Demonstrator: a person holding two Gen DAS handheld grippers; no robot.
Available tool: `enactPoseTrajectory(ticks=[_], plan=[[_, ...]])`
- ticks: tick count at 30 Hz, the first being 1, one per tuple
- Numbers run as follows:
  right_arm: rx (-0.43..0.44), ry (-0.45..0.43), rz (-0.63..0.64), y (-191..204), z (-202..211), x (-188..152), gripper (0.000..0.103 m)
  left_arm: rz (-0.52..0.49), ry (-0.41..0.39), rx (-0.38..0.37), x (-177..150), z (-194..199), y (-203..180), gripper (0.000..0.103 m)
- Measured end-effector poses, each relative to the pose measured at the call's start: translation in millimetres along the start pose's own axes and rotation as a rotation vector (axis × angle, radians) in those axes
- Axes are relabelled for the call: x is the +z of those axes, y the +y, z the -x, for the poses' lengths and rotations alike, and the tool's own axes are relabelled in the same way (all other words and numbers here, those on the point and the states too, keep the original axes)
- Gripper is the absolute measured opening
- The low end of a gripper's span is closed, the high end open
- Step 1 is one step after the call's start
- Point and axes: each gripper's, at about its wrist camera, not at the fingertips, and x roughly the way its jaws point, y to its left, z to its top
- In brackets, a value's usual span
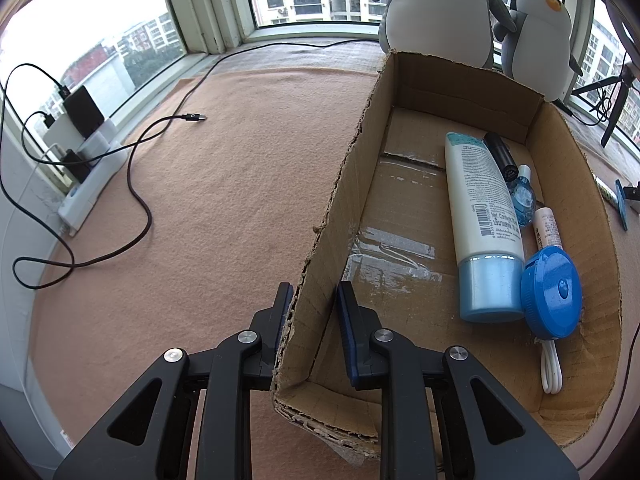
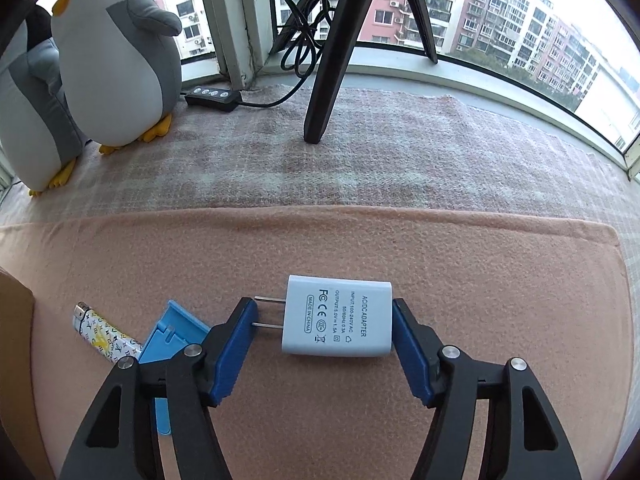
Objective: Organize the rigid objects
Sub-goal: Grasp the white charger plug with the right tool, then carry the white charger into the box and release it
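The left tool (image 1: 313, 304) pinches the box (image 1: 576, 184) wall. The right tool (image 2: 322, 326), open, straddles the charger (image 2: 337, 316): close squarely, avoiding its prongs.

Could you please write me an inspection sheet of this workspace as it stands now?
Surface: peach blanket over a paler mat.
Job's things: cardboard box holds a lotion tube, black tube, small blue bottle, lip balm and blue round case; white adapter, lighter and blue stand lie outside.
Clutter: two plush penguins.
Grippers: left gripper straddles the box wall; right gripper is open around the adapter.
Cables: black cable loose on blanket.
Surroundings: windows, power strip, tripod.
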Motion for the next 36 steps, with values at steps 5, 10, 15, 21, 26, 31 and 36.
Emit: enactPoseTrajectory(ticks=[5,10,15,21,26,31,36], plan=[[0.005,0.001,0.007,-1,1,-1,0.060,0.001,0.000,0.000,0,0,0,0.021],[0.002,-0.010,0.003,-4,7,-7,0.059,0.001,0.000,0.000,0,0,-1,0.021],[0.023,-0.049,-0.006,-3,29,-15,0.059,0.002,-0.002,-0.002,0,0,-1,0.021],[0.091,-0.110,0.042,23,71,-20,0.059,0.005,-0.004,-0.004,-1,0,-1,0.021],[0.173,-0.161,0.111,65,107,-18,0.059,0.007,-0.006,-0.006,-1,1,0,0.021],[0.257,-0.193,0.195,118,132,-18,0.059,0.008,-0.007,-0.008,-1,1,0,0.020],[0.330,-0.202,0.284,173,145,-24,0.059,0.013,-0.010,-0.012,-1,1,1,0.020]])
